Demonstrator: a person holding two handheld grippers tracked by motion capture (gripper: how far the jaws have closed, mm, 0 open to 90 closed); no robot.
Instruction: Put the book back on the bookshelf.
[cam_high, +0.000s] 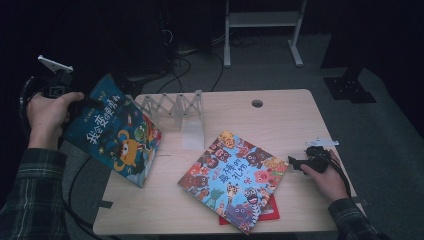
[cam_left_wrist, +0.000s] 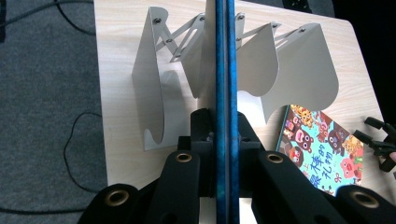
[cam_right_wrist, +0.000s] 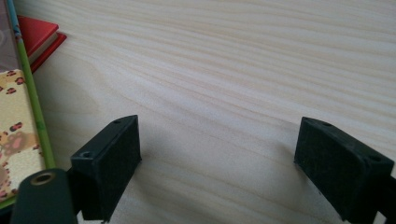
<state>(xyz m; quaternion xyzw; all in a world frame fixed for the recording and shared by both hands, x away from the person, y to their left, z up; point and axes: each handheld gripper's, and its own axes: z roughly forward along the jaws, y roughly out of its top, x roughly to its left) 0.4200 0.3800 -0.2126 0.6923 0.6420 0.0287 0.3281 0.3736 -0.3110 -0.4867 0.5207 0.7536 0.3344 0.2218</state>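
The left gripper (cam_high: 82, 104) is clamping the blue picture book (cam_high: 116, 131) edge-on over the table's left end, its spine lining up with a slot of the white accordion book rack (cam_left_wrist: 243, 70) directly ahead, while the right gripper (cam_high: 296, 162) is resting wide open and empty.

A light wood-grain table (cam_high: 280, 112) with a round cable hole (cam_high: 257, 103) is set on grey carpet (cam_high: 390, 135). Black cables (cam_high: 187, 67) are laid across the floor behind it. A white metal frame (cam_high: 262, 20) is positioned further back. The surroundings are dimly lit.
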